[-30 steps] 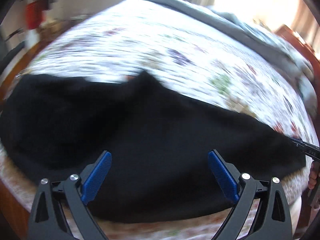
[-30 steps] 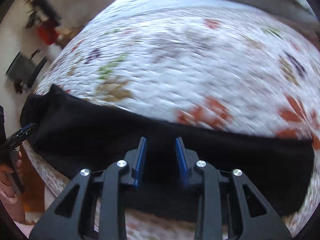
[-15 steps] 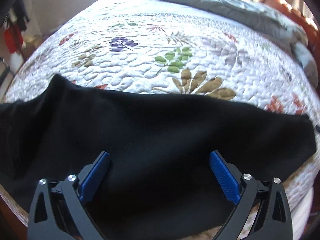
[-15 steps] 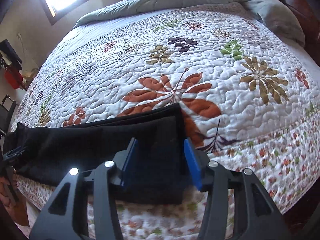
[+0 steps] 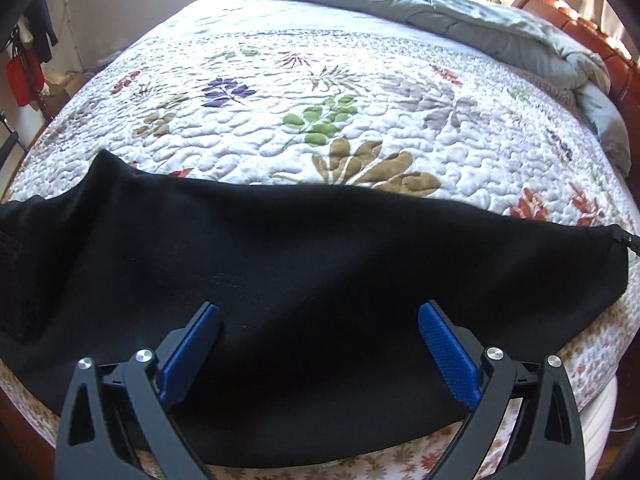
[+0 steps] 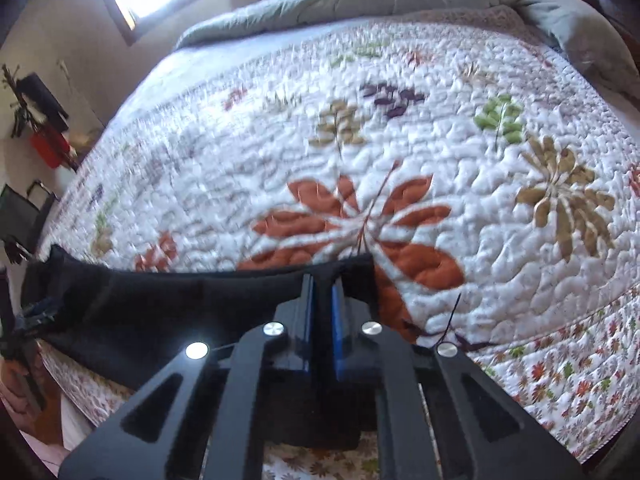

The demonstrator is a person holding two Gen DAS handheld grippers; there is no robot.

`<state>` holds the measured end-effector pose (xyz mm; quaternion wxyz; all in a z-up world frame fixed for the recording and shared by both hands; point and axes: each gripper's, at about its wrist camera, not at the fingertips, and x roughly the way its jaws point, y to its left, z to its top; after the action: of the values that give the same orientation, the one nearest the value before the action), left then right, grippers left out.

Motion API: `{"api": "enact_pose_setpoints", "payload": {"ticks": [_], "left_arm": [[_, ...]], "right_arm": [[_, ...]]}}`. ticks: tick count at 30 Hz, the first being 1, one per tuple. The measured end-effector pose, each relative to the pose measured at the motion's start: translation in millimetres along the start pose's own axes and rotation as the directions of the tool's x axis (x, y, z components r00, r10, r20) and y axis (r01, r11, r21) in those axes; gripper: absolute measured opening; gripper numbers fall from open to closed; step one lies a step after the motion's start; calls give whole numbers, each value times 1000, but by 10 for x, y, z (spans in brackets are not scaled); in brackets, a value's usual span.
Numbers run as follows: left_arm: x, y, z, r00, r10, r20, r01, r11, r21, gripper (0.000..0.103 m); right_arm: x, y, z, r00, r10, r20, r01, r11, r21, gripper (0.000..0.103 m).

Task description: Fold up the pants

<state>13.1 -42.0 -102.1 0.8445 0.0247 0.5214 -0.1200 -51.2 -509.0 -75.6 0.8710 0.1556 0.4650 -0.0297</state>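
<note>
Right wrist: claw (image 6: pixel 323 300) on pants (image 6: pixel 160 312) edge

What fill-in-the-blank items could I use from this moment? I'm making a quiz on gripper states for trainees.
1. The black pants lie on a floral ____.
2. The left gripper hovers over the pants with its jaws ____.
3. The right gripper has its jaws ____ on the end of the pants.
4. A rumpled grey comforter is heaped at the ____ end of the bed.

Missing words: quilt; open; shut; far
</note>
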Motion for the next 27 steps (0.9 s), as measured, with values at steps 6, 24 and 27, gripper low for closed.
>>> {"api": "enact_pose_setpoints", "payload": {"ticks": [6, 24, 27], "left_arm": [[183, -168, -63, 998, 55, -22, -54, 997, 51, 99], [84, -580, -158, 984, -140, -115, 132, 989, -74, 99], [77, -587, -201, 984, -134, -119, 126, 989, -76, 99]], "right_arm": [[286, -121, 52, 994, -34, -108, 39, 998, 40, 5], [-102, 341, -787, 965, -39, -258, 88, 980, 180, 50], [-36, 316, -841, 968, 3, -250, 60, 968, 245, 59]]}}
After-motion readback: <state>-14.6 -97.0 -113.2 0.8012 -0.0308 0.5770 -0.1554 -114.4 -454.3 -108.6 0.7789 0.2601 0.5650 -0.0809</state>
